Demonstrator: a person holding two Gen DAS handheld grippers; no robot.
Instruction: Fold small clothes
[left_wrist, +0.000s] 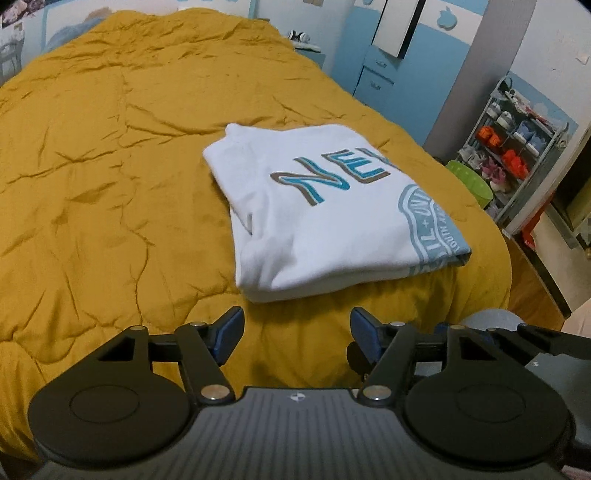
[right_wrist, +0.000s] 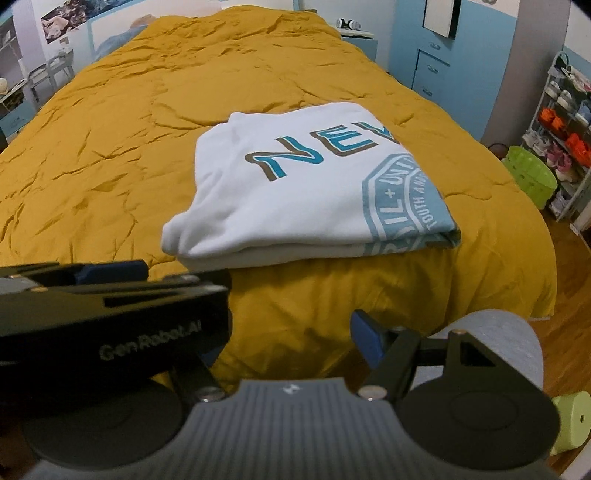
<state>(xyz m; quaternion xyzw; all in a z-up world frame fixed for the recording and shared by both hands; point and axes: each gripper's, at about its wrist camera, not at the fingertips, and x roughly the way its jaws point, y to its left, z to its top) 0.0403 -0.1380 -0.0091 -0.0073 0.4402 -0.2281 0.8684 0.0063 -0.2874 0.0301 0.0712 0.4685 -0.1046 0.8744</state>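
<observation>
A white T-shirt (left_wrist: 325, 218) with blue and brown lettering lies folded into a thick rectangle on the mustard bedspread (left_wrist: 110, 166), near the bed's right edge. It also shows in the right wrist view (right_wrist: 295, 199). My left gripper (left_wrist: 297, 332) is open and empty, held just short of the shirt's near edge. My right gripper (right_wrist: 295, 332) is open and empty too, also short of the shirt. The left gripper's body (right_wrist: 110, 314) crosses in front of the right one's left finger and hides it.
The bedspread (right_wrist: 110, 147) covers the whole bed. To the right stand a green basket (right_wrist: 532, 177), a shoe rack (right_wrist: 565, 129) and blue drawers (right_wrist: 428, 62) on a wooden floor. A nightstand (right_wrist: 354, 37) sits at the far end.
</observation>
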